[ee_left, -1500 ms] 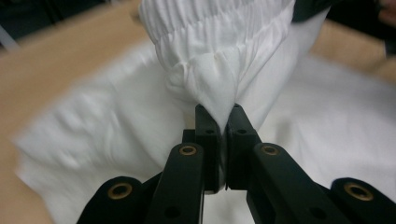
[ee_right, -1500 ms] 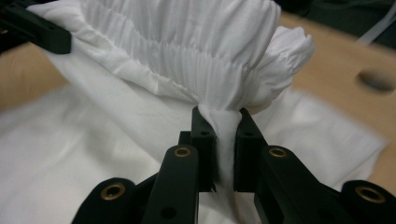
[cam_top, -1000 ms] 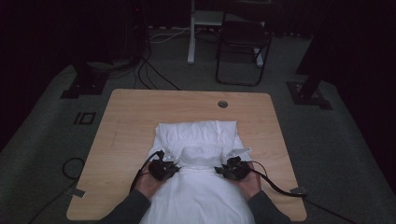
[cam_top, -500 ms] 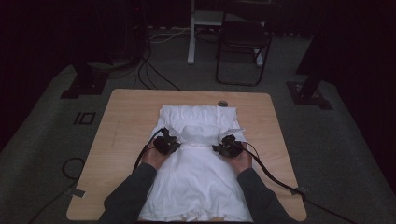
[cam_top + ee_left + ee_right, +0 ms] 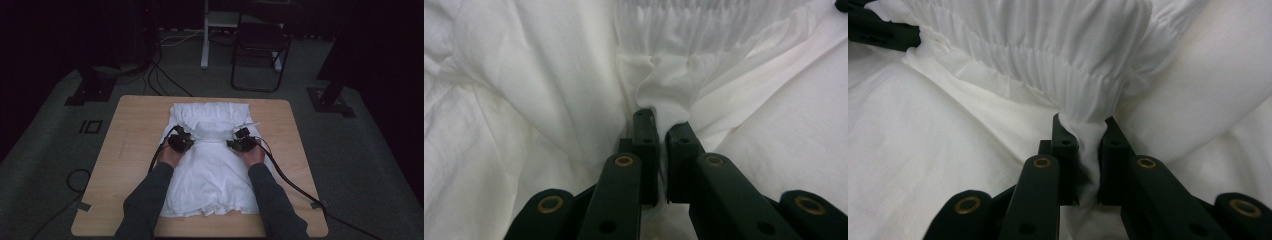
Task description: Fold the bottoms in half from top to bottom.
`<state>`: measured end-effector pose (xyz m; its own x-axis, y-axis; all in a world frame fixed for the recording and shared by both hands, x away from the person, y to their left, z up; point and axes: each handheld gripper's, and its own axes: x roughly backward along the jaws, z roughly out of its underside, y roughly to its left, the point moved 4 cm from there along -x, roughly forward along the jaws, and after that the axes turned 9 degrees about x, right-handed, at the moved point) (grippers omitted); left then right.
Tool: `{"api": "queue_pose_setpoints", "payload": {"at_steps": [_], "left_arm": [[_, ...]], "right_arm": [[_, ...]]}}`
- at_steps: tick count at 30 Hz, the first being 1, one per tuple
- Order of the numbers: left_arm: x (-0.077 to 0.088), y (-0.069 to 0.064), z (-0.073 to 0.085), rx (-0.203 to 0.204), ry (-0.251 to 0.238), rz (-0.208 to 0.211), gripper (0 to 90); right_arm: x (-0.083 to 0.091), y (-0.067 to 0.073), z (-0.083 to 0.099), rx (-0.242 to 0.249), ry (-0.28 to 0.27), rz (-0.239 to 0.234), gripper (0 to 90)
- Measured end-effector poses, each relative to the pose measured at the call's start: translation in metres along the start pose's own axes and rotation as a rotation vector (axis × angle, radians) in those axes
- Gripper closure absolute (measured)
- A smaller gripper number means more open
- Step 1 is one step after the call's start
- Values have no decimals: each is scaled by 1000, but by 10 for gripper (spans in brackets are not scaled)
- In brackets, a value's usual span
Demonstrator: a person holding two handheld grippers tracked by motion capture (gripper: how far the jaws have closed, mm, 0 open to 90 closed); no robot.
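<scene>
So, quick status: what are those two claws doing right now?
Left gripper shut on white dress. Right gripper shut on its gathered band. Dress flat on table. Nothing blocking.

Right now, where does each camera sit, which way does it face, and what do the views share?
High view: fixed above the person's side, looking forward and down on the table; forearms, left tool and right tool on the white garment.
Left gripper view: rides the left tool, looking along its black jaws shut on a fold of cloth.
Right gripper view: rides the right tool, its jaws pinching cloth below the gathered band.
Shared: all three show the white garment; both gripper views show that gathered band.
</scene>
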<state>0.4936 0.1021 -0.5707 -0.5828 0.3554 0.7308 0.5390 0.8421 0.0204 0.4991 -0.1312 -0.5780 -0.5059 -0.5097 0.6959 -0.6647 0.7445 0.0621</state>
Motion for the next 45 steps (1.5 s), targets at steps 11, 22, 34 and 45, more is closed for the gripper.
{"api": "queue_pose_setpoints", "payload": {"at_steps": [11, 22, 34, 45], "left_arm": [[-3, 3, -4, 46, 0, -4, 860], [74, -14, -22, 38, -163, 106, 877], [140, -62, 11, 11, -226, 251, 874], [68, -64, 76, -36, 43, 181, 868]], "right_arm": [[-4, -4, -3, -29, -21, 3, 815], [49, 2, -16, 56, -152, -13, 829], [133, 41, -4, 215, -275, -1, 829], [78, 61, 77, 167, -74, -80, 816]]}}
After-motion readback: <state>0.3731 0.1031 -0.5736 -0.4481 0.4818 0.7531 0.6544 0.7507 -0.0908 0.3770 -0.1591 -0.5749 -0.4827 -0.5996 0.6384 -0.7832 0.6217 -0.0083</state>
